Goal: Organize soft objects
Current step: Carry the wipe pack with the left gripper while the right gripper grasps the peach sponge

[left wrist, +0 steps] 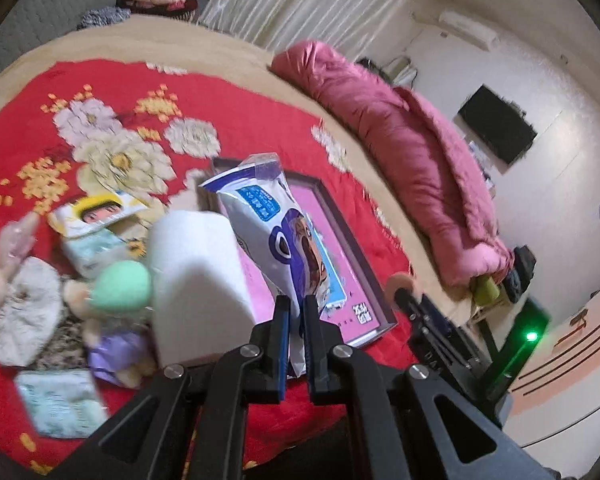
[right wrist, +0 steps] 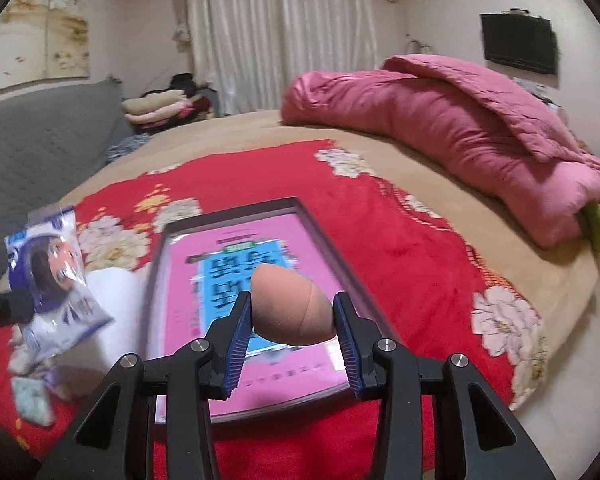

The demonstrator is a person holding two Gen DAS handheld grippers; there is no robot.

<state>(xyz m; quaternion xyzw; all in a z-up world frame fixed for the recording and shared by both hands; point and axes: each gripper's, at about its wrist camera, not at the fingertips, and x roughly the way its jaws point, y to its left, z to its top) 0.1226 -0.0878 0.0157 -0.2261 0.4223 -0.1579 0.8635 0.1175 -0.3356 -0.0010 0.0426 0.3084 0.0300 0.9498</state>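
Left wrist view shows the left claw [left wrist: 296, 312] angled forward and lifted above the red floral blanket [left wrist: 228, 96], its jaws pinched on the lower edge of a white-and-blue plastic snack packet [left wrist: 268, 232], which stands upright above the shallow dark-framed box with a pink printed bottom [left wrist: 364, 280]. A white paper roll [left wrist: 196, 272] stands just left of the box, with a mint-green egg-shaped sponge [left wrist: 120, 284] and plush toys [left wrist: 24, 300] beyond it. Right wrist view has the right claw [right wrist: 292, 316] hovering level over the same box [right wrist: 236, 216], its jaws closed on a peach egg-shaped makeup sponge [right wrist: 288, 304], tip pointing away. A rolled pink quilt [right wrist: 460, 120] lies at the bed's far side.
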